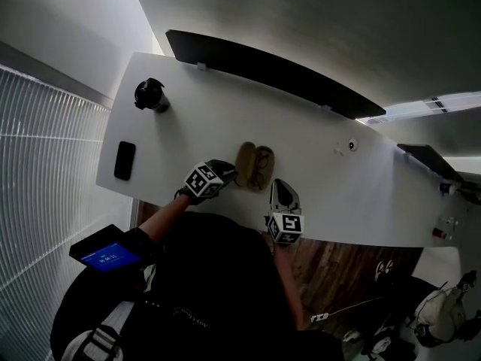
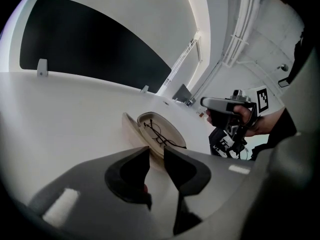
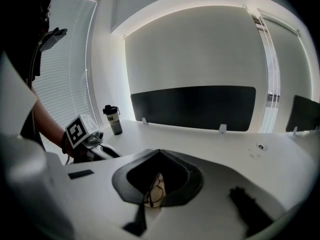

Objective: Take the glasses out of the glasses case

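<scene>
A tan glasses case point(image 1: 246, 164) lies open on the white table point(image 1: 188, 119), near its front edge. Thin dark-rimmed glasses point(image 1: 263, 168) rest in its right half. My left gripper point(image 1: 230, 173) comes in from the left, its tips at the case's near end. In the left gripper view its jaws point(image 2: 157, 154) stand a little apart, with the case point(image 2: 162, 126) and glasses point(image 2: 159, 134) just beyond them; it is open. My right gripper point(image 1: 283, 184) hovers right of the case, shut on nothing. Under its closed tips point(image 3: 159, 152) the glasses point(image 3: 157, 190) show.
A black tumbler point(image 1: 151, 95) stands at the table's far left corner, and a black phone point(image 1: 124, 159) lies at the left edge. A dark divider panel point(image 1: 270, 70) runs along the back. A small round fitting point(image 1: 352, 144) sits to the right.
</scene>
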A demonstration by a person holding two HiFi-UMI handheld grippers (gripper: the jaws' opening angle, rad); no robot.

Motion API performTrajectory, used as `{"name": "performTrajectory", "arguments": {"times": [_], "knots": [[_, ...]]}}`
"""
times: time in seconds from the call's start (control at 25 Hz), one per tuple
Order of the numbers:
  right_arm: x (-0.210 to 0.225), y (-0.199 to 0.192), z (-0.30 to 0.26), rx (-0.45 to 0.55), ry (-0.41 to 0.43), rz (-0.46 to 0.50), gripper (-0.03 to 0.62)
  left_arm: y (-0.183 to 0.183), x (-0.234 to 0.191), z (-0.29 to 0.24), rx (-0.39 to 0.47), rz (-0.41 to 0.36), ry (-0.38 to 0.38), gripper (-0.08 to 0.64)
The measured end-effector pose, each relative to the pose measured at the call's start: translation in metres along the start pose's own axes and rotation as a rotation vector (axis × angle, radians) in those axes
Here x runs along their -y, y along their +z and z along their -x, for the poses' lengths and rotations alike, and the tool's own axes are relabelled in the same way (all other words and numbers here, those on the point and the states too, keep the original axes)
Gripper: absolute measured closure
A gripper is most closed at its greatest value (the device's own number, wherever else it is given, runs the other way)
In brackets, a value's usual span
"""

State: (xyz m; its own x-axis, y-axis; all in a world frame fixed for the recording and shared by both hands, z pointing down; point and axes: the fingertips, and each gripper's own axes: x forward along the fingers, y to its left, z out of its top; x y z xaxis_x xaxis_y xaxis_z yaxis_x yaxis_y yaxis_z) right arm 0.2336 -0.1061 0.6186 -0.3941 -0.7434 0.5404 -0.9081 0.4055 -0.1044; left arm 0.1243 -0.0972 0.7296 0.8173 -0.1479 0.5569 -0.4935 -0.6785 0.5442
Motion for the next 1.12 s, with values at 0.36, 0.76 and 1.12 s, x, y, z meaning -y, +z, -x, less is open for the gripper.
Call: {"name": "performTrajectory", "arguments": {"times": [0.36, 0.76, 1.12], "knots": [[0.011, -0.02, -0.019, -0.145, -0.085, 0.045, 0.594, -0.013, 0.019, -0.007, -0.001, 0.006, -0.034, 0.477], [0.009, -0.057, -0.053, -0.419, -0.016, 0.292, 0.594, -0.025, 0.041, -0.014, -0.023, -0.03, -0.085, 0.477], [-0.007, -0.077, -0.081, -0.578, 0.086, 0.36, 0.515, -0.022, 0.026, 0.01, 0.044, -0.004, -0.053, 0.477]]}}
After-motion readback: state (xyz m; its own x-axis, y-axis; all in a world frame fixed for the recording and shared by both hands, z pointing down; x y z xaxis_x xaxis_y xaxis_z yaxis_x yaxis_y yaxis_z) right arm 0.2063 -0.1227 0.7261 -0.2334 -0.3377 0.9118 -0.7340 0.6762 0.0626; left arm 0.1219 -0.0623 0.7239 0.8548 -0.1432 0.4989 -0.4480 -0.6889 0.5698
